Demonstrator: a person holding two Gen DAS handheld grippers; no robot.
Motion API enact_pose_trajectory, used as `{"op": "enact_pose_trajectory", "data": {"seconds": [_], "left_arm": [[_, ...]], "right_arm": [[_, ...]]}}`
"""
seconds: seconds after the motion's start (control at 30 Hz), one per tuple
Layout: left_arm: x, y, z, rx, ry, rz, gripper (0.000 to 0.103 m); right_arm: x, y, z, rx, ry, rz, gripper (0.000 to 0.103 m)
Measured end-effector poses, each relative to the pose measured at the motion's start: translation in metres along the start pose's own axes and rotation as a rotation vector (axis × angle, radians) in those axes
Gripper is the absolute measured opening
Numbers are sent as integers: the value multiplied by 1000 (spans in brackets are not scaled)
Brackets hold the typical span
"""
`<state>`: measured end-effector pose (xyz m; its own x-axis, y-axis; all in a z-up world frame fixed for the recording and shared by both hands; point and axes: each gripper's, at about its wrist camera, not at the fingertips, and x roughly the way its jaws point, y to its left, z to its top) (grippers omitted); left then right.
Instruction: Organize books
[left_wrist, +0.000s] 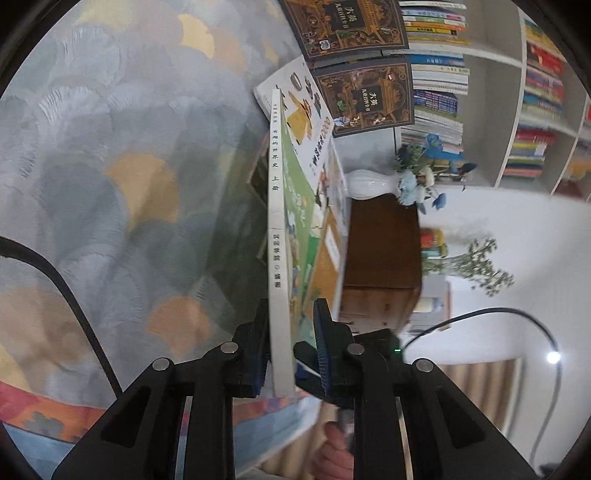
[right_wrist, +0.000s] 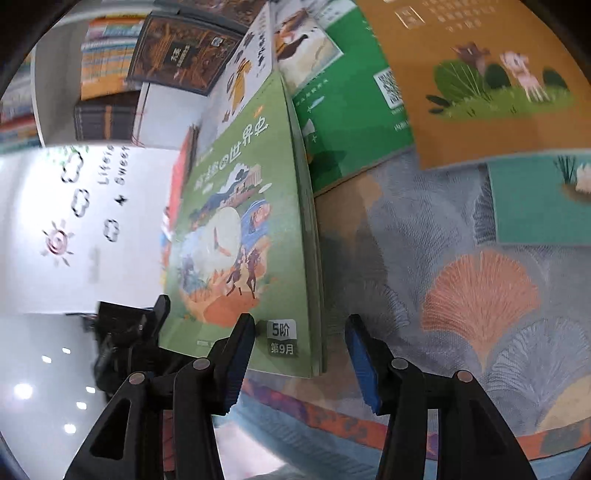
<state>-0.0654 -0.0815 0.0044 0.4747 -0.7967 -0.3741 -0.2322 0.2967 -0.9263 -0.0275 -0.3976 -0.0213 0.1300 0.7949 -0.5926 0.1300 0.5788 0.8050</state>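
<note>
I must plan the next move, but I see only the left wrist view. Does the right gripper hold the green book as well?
Observer: No. The right gripper is open, and the page edge of the green book stands between its two wide-apart fingers.
Operator: Does any book lie flat near that gripper?
Observer: Yes. A teal book lies flat on the carpet, ahead of it and to the right.

The green book (right_wrist: 243, 229) read "世界史", with "5阶" and "第9月" on its corner badge (right_wrist: 282, 338). Its white spine (left_wrist: 275, 206) read "有趣的世界史 上册". The wall (right_wrist: 74, 229) showed "Sweet".
</note>
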Motion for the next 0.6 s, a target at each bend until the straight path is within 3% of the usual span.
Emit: {"op": "enact_pose_trajectory", "data": {"seconds": [0.1,0.17,0.3,0.37,0.43,0.5,0.6], "left_arm": [[3,2,-1,-45,18,-39,18],[3,3,0,-55,14,-37,18],[-1,8,1,-44,13,33,18],[-1,12,0,-50,20,40,18],[1,12,-1,-41,20,75,18],[3,2,-3,46,8,189,18],[3,-14,-6,147,-18,270,18]], "right_arm": [[10,-3,2,46,28,78,53],[13,-4,2,57,17,82,53],[4,-1,-2,47,-28,96,36],[0,6,-4,0,-41,65,33],[-3,23,-6,-79,-65,-7,33],[-4,48,-11,-215,-98,-126,32],[1,82,-23,-421,-139,-291,32]]}}
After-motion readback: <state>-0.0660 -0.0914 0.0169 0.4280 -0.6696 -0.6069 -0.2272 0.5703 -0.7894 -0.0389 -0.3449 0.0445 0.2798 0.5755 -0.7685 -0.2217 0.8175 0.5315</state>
